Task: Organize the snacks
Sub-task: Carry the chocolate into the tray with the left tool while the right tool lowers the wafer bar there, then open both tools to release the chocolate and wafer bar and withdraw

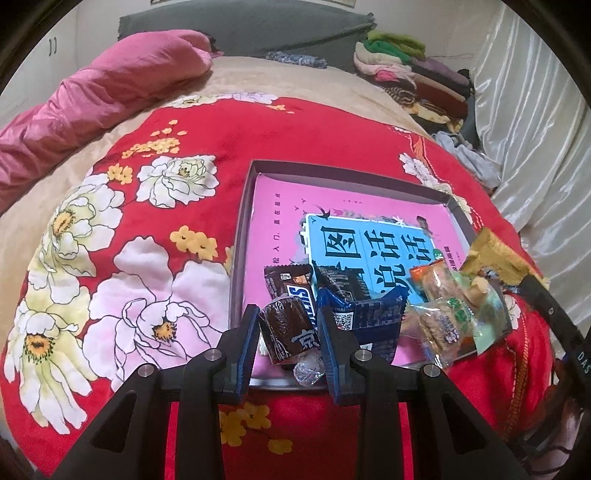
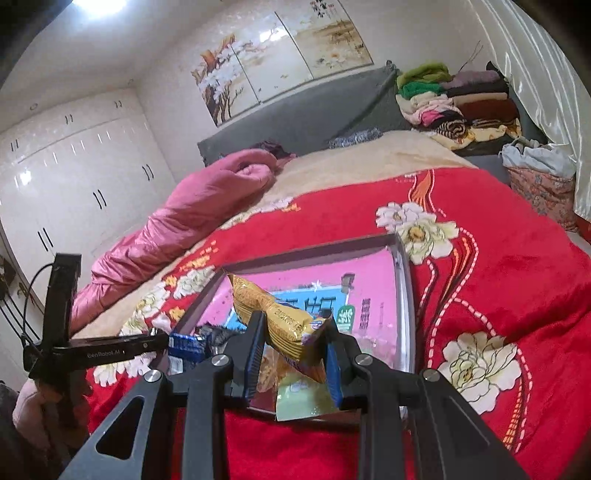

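A shallow pink-lined box (image 1: pixel 255 206) lies on a red flowered bedspread. In the left wrist view my left gripper (image 1: pixel 290 315) is shut on a brown-wrapped cake snack (image 1: pixel 286 326), just above the box's near corner. Beneath it lie a Snickers bar (image 1: pixel 291 286), a dark blue packet (image 1: pixel 373 314), a foil-wrapped candy (image 1: pixel 308 369) and clear-wrapped pastries (image 1: pixel 443 317). In the right wrist view my right gripper (image 2: pixel 293 325) is shut on a yellow snack packet (image 2: pixel 273 314), held above the box (image 2: pixel 402 295). That yellow packet (image 1: pixel 491 254) also shows at the box's right edge in the left wrist view.
A pink quilt (image 1: pixel 92 99) lies rolled along the bed's left side. Folded clothes (image 1: pixel 413 77) are piled by the grey headboard (image 1: pixel 240 29). A white curtain (image 1: pixel 532 129) hangs on the right. White wardrobes (image 2: pixel 55 173) stand at the left. A hand (image 2: pixel 37 410) holds the other gripper's handle.
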